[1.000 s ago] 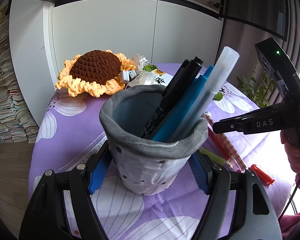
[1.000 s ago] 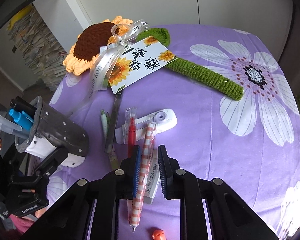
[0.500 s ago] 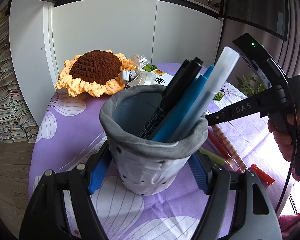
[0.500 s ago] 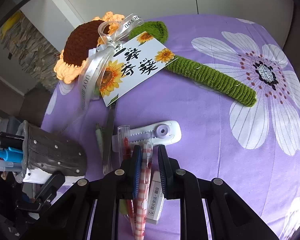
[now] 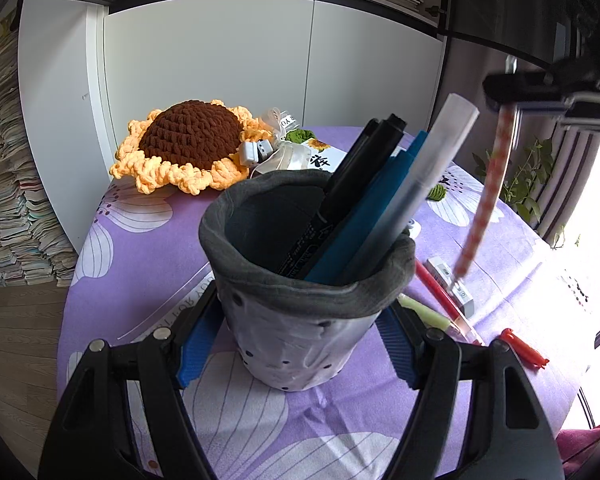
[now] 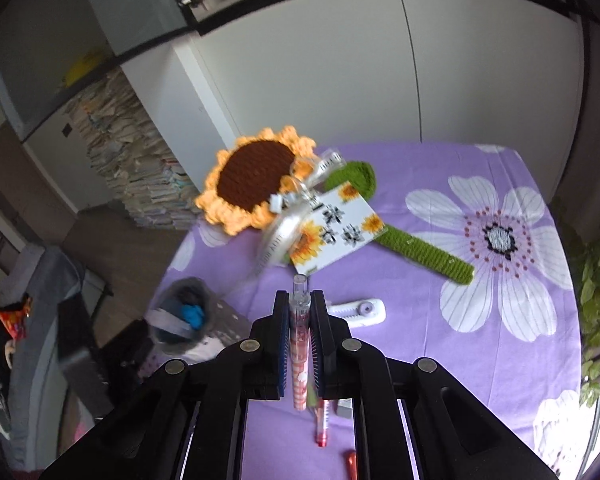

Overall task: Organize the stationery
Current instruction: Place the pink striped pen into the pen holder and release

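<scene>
Currently the right gripper (image 6: 300, 332) is clamped on the checked pen (image 6: 300, 360), holding it near its clear cap end with the barrel hanging down clear of the tablecloth (image 6: 440, 320); in the left wrist view the pen's tip sits just above the white eraser (image 5: 450, 282) and well to the right of the pen holder (image 5: 300, 312). The left gripper (image 5: 296, 344) has its blue pads pressed against both sides of the grey pen holder, bracing it upright on the tablecloth; the holder already carries a black marker (image 5: 340, 204), a teal pen (image 5: 364, 224) and a frosted pen (image 5: 416, 176), all leaning toward the right rim.

The step in hand appears to be insertion of the checked pen into the holder. Recommended procedure: carry the pen over the open left part of the mouth (the right part is crowded); keep the barrel near vertical; lower the tip inside the rim before releasing; keep the left grip firm so the soft wall does not tip.

Remaining items: a red pen (image 5: 440, 292), a green pen (image 5: 422, 312), a red cap (image 5: 524, 347) and a correction tape (image 6: 358, 312) lie loose on the cloth; the crochet sunflower (image 6: 256, 178) lies at the far side.
</scene>
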### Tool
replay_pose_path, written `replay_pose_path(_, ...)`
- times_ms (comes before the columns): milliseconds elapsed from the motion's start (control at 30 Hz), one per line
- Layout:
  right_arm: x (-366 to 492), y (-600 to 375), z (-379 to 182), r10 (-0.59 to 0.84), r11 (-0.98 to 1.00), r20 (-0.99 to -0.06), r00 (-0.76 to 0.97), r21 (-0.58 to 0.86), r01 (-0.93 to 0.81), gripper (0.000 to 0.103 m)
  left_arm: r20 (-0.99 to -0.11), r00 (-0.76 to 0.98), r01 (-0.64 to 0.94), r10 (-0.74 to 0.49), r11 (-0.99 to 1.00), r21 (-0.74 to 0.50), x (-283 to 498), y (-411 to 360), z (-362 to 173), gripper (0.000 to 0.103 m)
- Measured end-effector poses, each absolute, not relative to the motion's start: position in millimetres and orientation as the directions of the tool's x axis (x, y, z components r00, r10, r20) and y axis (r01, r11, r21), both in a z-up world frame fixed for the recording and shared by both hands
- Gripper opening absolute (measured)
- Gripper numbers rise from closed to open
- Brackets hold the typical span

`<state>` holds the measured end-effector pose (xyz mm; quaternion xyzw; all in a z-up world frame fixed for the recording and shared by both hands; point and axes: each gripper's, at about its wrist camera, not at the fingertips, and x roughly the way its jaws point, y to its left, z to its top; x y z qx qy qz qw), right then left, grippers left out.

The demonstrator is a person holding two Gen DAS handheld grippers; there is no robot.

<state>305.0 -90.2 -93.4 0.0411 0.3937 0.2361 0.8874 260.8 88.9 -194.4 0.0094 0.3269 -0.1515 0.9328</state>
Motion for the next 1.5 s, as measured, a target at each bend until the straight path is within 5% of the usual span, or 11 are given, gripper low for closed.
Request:
replay_pose_path(467,258.2,-28.6,-4.8,0.589,0.792,-0.426,0.687,0.132,-0.597,0.011,-0.613,0.74,0.289,-0.277,0.954,-0.082,260.7,88.9,-194.5,0.073)
replay_pose_path(1067,294.8,7.6,-99.3,0.52,0.787,-0.657,0.546,0.121,-0.605,0.011,-0.613,0.74,0.289,-0.276,0.954,-0.082,261.5,88.0,-195.1,0.073)
replay_pose_path(1367,285.3,-38.9,-85.1,0.547,0.8,-0.617,0.566,0.186,-0.57,0.011,-0.614,0.74,0.289,-0.277,0.954,-0.082,263.2,86.9,-196.2,0.073)
replay_pose_path(1500,290.3,-70.4,-91.6,0.443,0.869,-0.659,0.607,0.148,-0.473,0.011,-0.613,0.74,0.289,-0.276,0.954,-0.08,263.1,86.6,-196.1,0.073)
